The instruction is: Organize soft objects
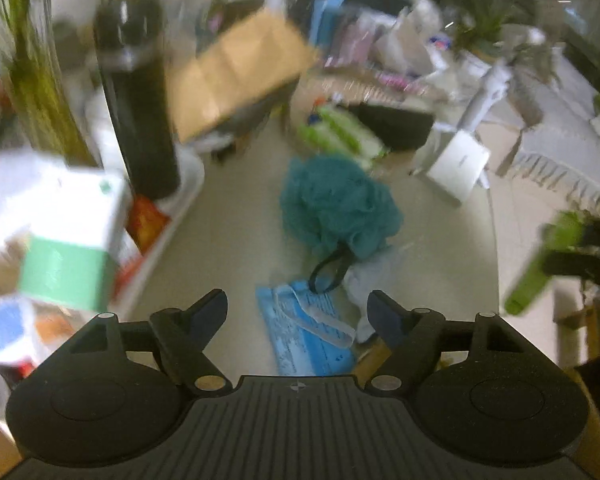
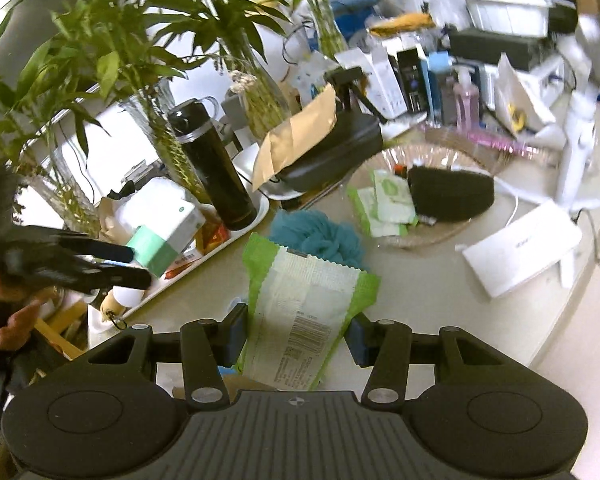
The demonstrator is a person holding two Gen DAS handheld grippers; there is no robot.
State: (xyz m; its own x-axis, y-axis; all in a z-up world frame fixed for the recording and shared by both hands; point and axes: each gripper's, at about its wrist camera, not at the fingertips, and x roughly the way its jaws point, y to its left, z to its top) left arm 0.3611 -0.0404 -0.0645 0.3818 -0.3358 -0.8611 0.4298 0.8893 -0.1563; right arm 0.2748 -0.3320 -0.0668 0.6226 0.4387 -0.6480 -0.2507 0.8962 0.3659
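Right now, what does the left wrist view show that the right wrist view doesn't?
Left wrist only: the left gripper, jaws open and empty, over a blue packet and the loofah's dark loop.

Right wrist only: the right gripper with its jaws closed on the green wipes pack, plus the bamboo leaves and pink pump bottle.

Both: teal loofah, black tumbler, glass bowl of wipe packs, white flat box.
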